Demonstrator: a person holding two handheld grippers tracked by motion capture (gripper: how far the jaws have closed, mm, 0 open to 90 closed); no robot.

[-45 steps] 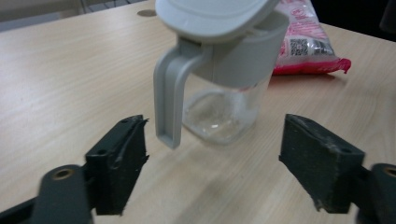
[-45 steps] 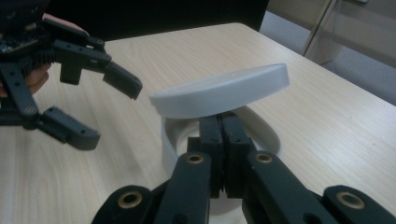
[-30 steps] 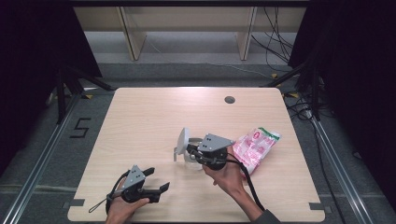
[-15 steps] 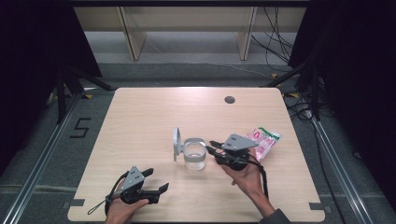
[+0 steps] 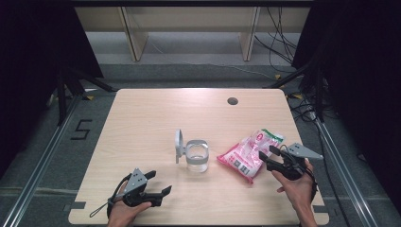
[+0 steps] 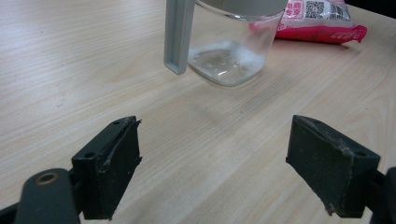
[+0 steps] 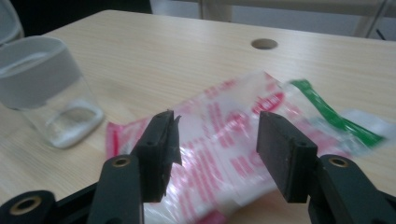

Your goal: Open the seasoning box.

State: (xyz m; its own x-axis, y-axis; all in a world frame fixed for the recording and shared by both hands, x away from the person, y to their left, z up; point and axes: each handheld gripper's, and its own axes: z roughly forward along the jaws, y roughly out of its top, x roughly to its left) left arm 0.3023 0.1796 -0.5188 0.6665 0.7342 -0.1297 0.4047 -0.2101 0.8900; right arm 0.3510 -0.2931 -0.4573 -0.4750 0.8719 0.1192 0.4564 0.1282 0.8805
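So our right gripper [image 5: 270,156] has just been opening its jaws, and nothing's pinched between them; they hover right at the pink snack bag [image 5: 249,152] lying on the table [image 5: 142,123], right of the clear jar [image 5: 196,156] with its lid flipped up. Our left gripper [image 5: 158,183] rests near the table's front edge, jaws spread wide and empty, pointing toward the jar.
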